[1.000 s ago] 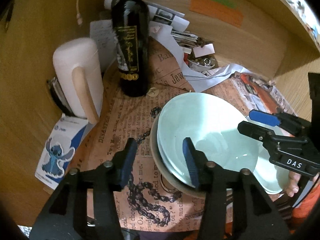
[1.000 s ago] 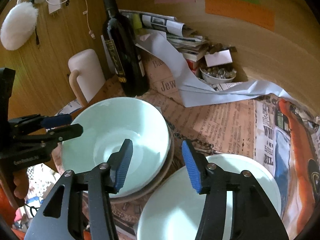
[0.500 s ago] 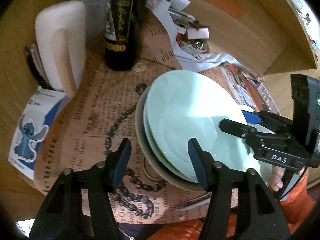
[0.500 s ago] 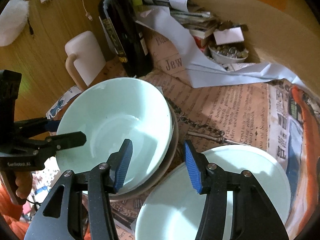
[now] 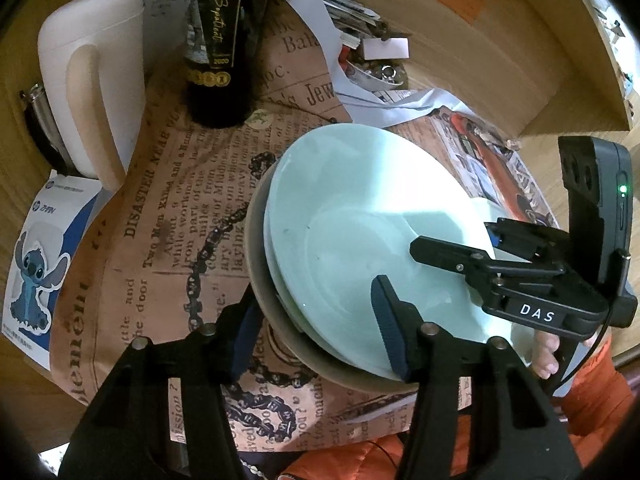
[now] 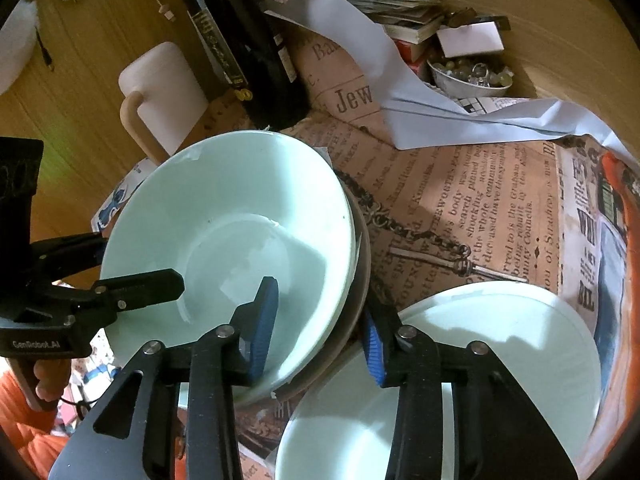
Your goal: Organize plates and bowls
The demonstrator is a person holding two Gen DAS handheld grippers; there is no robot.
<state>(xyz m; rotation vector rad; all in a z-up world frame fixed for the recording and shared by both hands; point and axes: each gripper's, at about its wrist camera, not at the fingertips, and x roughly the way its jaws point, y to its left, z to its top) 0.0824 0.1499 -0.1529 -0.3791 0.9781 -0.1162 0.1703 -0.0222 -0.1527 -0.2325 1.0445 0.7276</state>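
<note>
A pale green bowl [image 5: 360, 216] sits nested in a grey-brown bowl [image 5: 260, 280] on newspaper-print paper. My left gripper [image 5: 316, 328] straddles the stack's near rim, one pad outside the grey wall and one inside the green bowl. Its jaws are closing, with a gap still showing at the inner pad. My right gripper [image 6: 318, 332] straddles the opposite rim [image 6: 352, 280] the same way, its jaws also closing and the inner pad clear of the wall. Each gripper shows in the other's view: the right gripper [image 5: 456, 236] and the left gripper [image 6: 138, 262]. A pale plate [image 6: 500, 360] lies just right of the stack.
A dark wine bottle [image 5: 216, 40] and a white jug [image 5: 92, 80] stand behind the stack. Loose papers and a small dish of beads [image 6: 468, 76] crowd the back. A cartoon sticker card [image 5: 36, 264] lies at the left. Wooden walls enclose the surface.
Both grippers have sunk and tipped down onto the bowl stack, so each now has a rim between its fingers. The right gripper's jaws have narrowed.
</note>
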